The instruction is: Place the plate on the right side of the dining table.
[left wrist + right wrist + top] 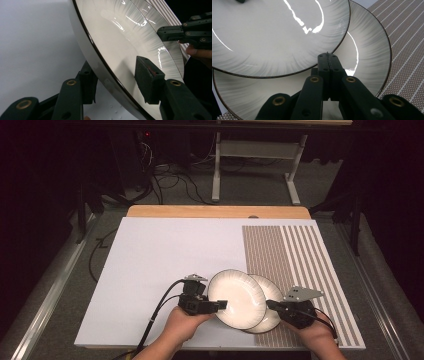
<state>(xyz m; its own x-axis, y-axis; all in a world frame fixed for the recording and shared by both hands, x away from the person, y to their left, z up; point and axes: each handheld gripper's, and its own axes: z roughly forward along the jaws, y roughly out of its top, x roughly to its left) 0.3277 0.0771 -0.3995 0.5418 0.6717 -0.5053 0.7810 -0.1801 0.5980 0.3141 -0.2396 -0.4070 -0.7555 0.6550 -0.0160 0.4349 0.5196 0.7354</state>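
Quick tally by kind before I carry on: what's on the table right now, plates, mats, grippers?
Plates: 2, the upper plate overlapping the lower plate
Striped mat: 1
White board: 1
Grippers: 2, left gripper and right gripper
Total: 6

Much of the lower white ceramic plate with a thin dark rim [270,307] is hidden beneath the upper plate of the same kind [235,297] near the front edge of the white board [150,260]. In the left gripper view, the upper plate's rim is cut off by the top and bottom edges, and 1 pad [87,82] of the left gripper [117,80] is partly covered behind it. Whether the lower plate's rim is pinched between the closed jaws of the right gripper [329,62] cannot be told.
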